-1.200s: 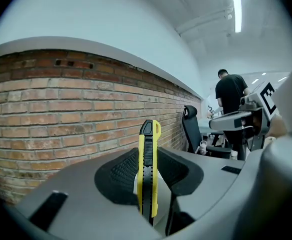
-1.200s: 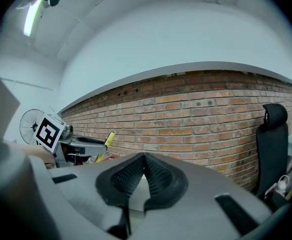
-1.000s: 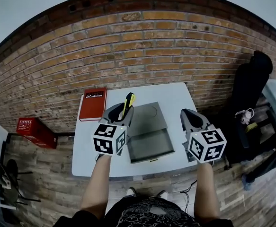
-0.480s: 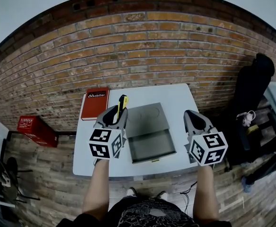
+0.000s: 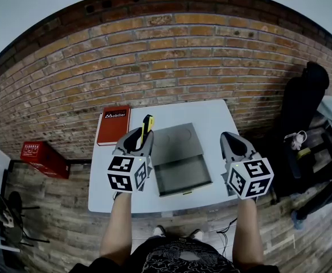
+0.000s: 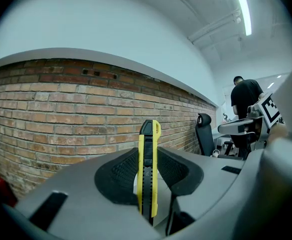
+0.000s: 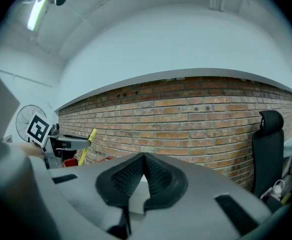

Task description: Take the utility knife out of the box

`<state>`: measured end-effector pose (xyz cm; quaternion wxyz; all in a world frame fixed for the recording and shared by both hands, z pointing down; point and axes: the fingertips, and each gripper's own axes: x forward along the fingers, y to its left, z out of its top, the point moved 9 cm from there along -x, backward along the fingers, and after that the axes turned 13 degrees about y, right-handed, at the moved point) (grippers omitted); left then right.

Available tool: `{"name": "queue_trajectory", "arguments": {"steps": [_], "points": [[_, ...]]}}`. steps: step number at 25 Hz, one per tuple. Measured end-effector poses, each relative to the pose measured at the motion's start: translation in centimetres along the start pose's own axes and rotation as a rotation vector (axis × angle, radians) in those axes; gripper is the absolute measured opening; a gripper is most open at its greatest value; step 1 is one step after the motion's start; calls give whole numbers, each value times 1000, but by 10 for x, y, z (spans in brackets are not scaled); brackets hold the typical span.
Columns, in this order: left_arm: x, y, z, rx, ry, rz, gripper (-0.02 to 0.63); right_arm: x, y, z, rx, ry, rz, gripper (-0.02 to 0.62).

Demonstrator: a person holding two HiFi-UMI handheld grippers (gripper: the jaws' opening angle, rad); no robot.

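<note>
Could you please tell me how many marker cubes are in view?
2. One marker cube sits on the left gripper, over the table's left side; the other is on the right gripper, over its right side. None seems hidden.

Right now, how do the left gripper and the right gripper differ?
The left gripper is shut on the yellow utility knife, which stands upright between its jaws; the right gripper is shut on nothing. The left gripper is left of the open box, the right gripper right of it. Both point toward the brick wall.
</note>
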<state>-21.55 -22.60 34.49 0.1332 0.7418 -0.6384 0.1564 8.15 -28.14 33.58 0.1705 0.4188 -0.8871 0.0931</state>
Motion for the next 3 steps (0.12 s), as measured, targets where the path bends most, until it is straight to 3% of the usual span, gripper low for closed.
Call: {"name": "queue_trajectory", "arguments": {"steps": [3], "points": [[1, 0, 0, 2, 3, -3, 129, 0, 0, 1, 2, -4, -7, 20]]}}
